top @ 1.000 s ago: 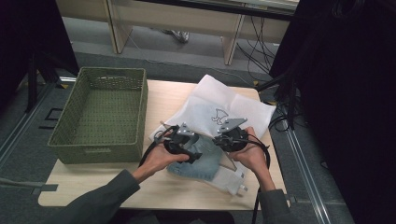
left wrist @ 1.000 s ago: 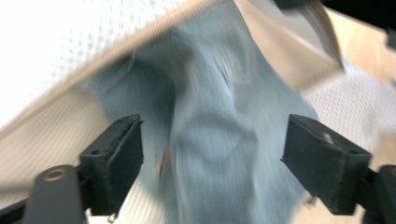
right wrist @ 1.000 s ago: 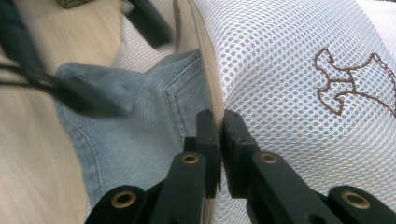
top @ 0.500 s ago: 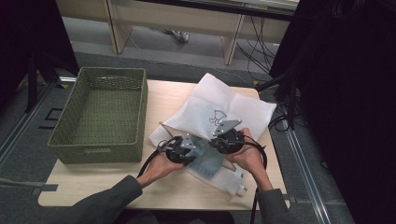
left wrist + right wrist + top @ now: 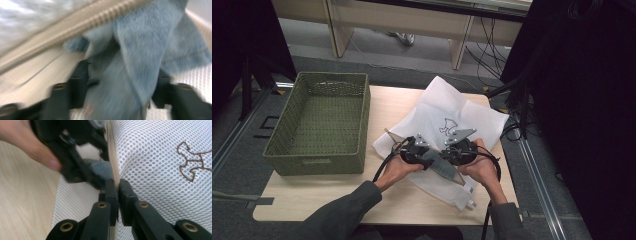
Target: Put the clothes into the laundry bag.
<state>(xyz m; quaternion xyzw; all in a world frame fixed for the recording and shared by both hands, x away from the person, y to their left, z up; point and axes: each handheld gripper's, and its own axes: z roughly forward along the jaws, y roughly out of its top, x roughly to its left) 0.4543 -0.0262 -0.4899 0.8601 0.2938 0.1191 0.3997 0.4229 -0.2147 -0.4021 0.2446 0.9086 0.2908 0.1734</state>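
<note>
Pale wood makes up the bench (image 5: 337, 200), which sits in a dim room with cables on the floor behind it. At the middle left of the high view stands a green woven basket (image 5: 319, 127), with nothing in it that I can make out. Right of centre lies a white mesh laundry bag (image 5: 452, 112) with a small brown embroidered mark, and at its near edge, low and centre in that view, both hands meet over a blue-grey cloth (image 5: 439, 166).

The left tongs (image 5: 423, 156) pinch a bunch of that cloth (image 5: 130, 70); in the left gripper view the fabric fills the space between the jaws, with the bag's beige zipper (image 5: 82, 27) running across the upper left. The right tongs (image 5: 118, 190) are pressed together on the zipper edge of the bag (image 5: 155, 165), holding it at the centre of the right gripper view, and the left tongs appear just beyond, at upper left.

This looks like the stuffing step: the cloth is at the mouth of the bag, partly in. Next, the right tongs would need to hold the edge up and steady while the left tongs push the cloth deeper, then let go without dragging it out.
</note>
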